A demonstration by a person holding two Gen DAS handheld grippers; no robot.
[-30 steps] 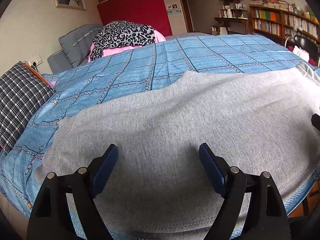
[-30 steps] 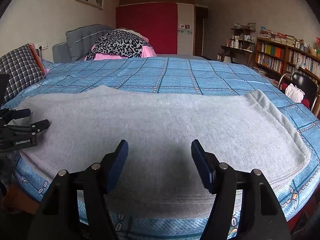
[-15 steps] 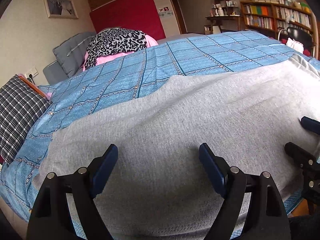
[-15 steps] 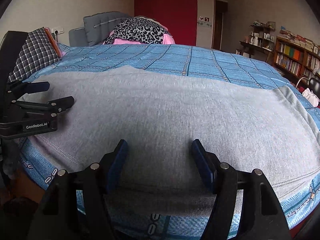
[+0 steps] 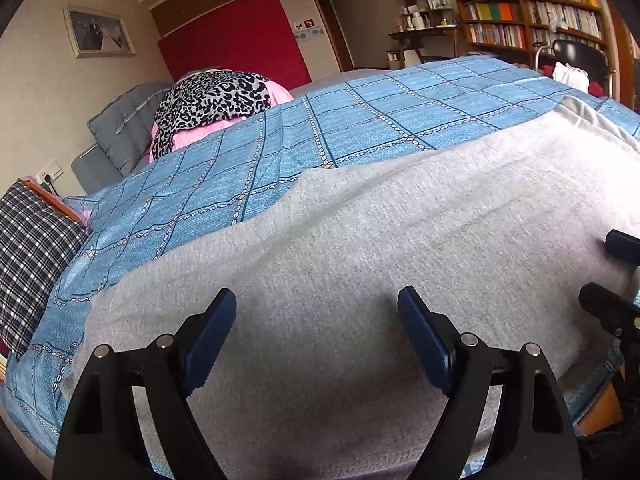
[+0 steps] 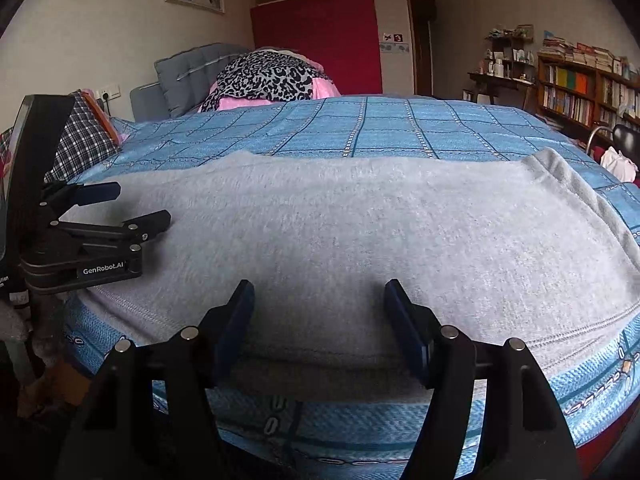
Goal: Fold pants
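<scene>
Grey knit pants (image 5: 400, 232) lie spread flat across the near side of a bed with a blue checked cover (image 5: 360, 120); they also show in the right wrist view (image 6: 340, 232). My left gripper (image 5: 316, 320) is open and empty, low over the left part of the pants. My right gripper (image 6: 320, 312) is open and empty over the pants' near hem at the bed edge. The left gripper (image 6: 116, 208) shows at the left of the right wrist view, open over the fabric. The right gripper's fingers (image 5: 616, 272) show at the right edge of the left wrist view.
A leopard-print cloth on pink bedding (image 6: 272, 76) and a grey headboard cushion (image 6: 188, 72) lie at the far end. A black checked pillow (image 5: 32, 256) sits at the left. Bookshelves (image 5: 532, 24) and a black chair (image 5: 576, 56) stand at the right.
Both grippers have come lower and closer to the pants and nearer each other. The right gripper now sits at the near hem. Both stayed open.
</scene>
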